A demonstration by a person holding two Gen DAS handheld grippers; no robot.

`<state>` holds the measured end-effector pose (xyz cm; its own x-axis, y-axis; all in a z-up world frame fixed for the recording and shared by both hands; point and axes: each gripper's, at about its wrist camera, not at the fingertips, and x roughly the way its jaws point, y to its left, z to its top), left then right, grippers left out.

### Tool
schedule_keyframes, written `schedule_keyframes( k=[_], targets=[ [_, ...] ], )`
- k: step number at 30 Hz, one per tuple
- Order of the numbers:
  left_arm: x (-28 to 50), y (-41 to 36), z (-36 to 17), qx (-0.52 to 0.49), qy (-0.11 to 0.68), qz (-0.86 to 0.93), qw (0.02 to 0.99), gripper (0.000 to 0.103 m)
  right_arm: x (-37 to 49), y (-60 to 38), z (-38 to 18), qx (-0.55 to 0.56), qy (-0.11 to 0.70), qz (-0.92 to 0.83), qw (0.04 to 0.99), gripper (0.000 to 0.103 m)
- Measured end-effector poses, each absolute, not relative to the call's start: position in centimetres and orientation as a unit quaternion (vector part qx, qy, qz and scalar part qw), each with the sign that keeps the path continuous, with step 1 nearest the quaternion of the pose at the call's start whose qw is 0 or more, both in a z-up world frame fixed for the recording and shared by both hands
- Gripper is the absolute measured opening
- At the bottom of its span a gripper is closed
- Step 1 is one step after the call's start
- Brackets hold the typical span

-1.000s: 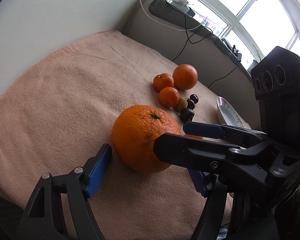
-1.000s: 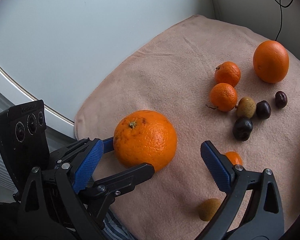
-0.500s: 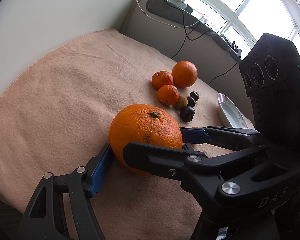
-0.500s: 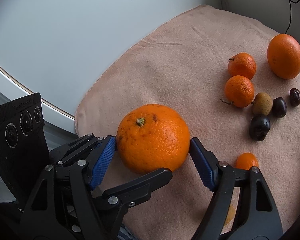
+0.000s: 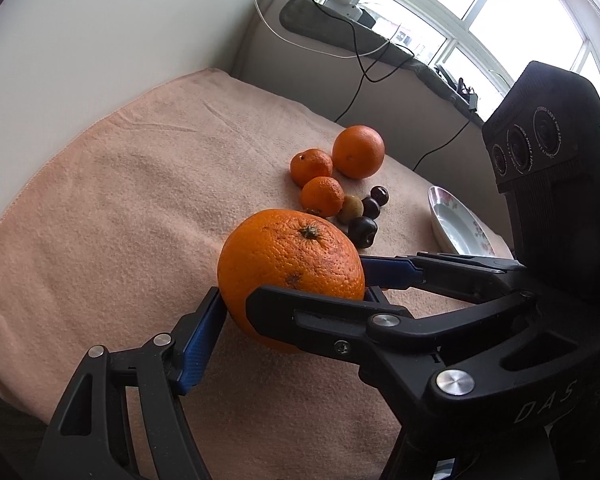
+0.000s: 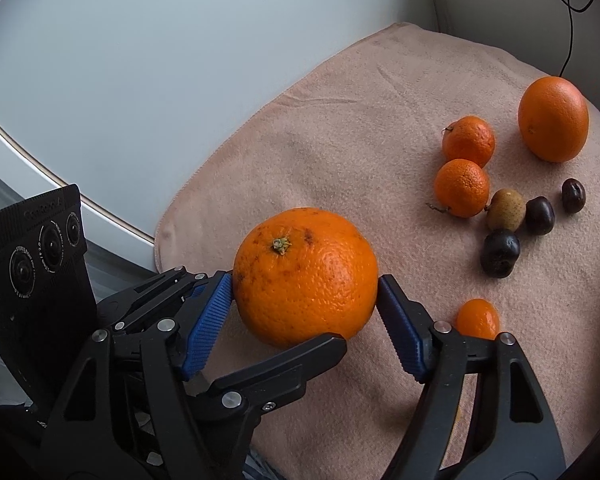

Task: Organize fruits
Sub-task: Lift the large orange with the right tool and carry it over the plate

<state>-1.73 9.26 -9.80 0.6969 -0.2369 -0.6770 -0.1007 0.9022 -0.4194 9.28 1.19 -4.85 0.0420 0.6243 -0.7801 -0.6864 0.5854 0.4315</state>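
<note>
A big orange sits on the pink towel. Both grippers are closed around it from opposite sides. My left gripper presses its blue pads against it, and my right gripper does too, with the orange between its pads. Beyond lie a second orange, two mandarins, a small brown fruit and three dark round fruits. A small orange kumquat lies by the right finger.
A white flowered plate stands at the towel's right edge. A wall and a windowsill with cables run behind. The towel's near edge drops off beside the left gripper body.
Both grippers have closed in on the big orange from open to pressing on its sides. The cameras have moved nearer to it.
</note>
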Motion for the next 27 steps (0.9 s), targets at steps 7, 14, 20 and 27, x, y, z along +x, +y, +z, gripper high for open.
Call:
schedule_keyframes(
  k=[7,14,20,27],
  targets=[
    [-1.0,7.7,-8.8,-0.203,0.381,-0.054,0.900,0.070,9.7,-0.8,-3.6,-0.023,0.510,0.442,0.737,0.077],
    [0.3,5.2,-7.7,-0.186,0.378,-0.080,0.903,0.070,10.5,-4.0,-2.4,-0.015,0.499,0.421,0.757,0.077],
    [2.1,2.3,-6.9,-0.171,0.378,-0.109,0.903,0.070,11.5,-7.5,-1.4,-0.004,0.489,0.397,0.776,0.076],
    [4.1,-1.0,-6.3,-0.152,0.378,-0.139,0.903,0.070,13.2,-11.5,-0.6,0.013,0.482,0.370,0.794,0.076]
  ],
)
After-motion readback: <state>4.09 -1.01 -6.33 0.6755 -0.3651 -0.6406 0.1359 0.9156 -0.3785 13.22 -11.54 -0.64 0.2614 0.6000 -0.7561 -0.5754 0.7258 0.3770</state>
